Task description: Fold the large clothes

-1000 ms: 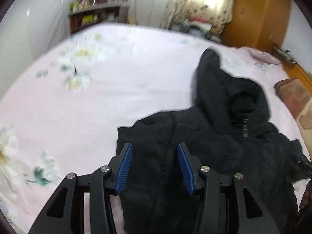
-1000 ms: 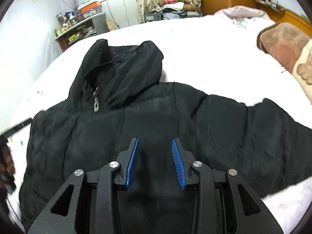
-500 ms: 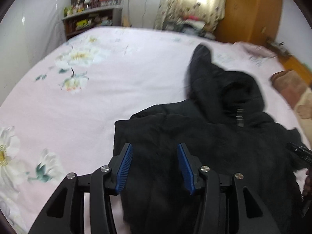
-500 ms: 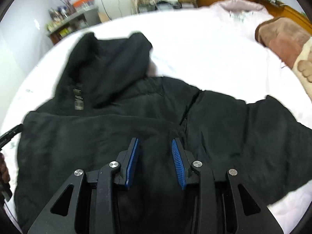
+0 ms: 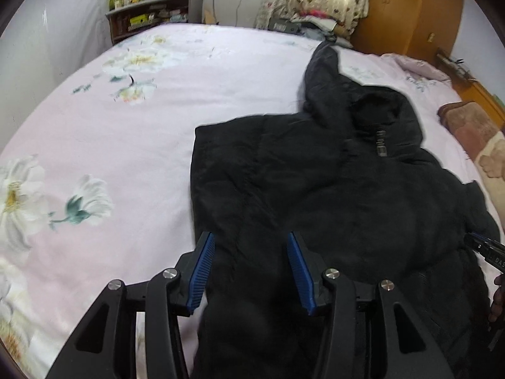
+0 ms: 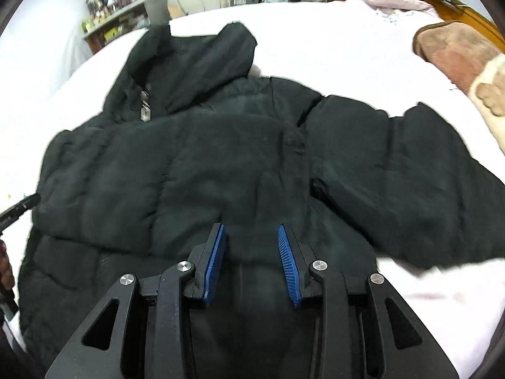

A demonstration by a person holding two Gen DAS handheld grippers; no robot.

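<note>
**Folding the black jacket: left side lying in, right sleeve still out**

I am looking down over a black hooded jacket (image 6: 195,170) lying spread on the bed (image 5: 132,132), hood toward twelve o'clock. In the left wrist view its nine o'clock edge is running straight, which I am reading as that side already being turned in; in the right wrist view the right sleeve (image 6: 410,183) is still stretching out toward three o'clock.

I am judging the sleeve fold to be the step in hand. To do it well I am planning to pinch the padded cloth near the cuff, not mid-sleeve, lift it just clear, and lay it across the chest so the edge is lining up with the body seam. The puffy fill is likely to spring back, so I am expecting to press it flat before letting go.

The left hand-held gripper (image 5: 251,267) is tilting steeply down over the jacket's lower left part, jaws parted, nothing pinched. The right hand-held gripper (image 6: 252,260) is angling down likewise above the middle of the hem, also released, with cloth showing below the gap but not gripped.
</note>
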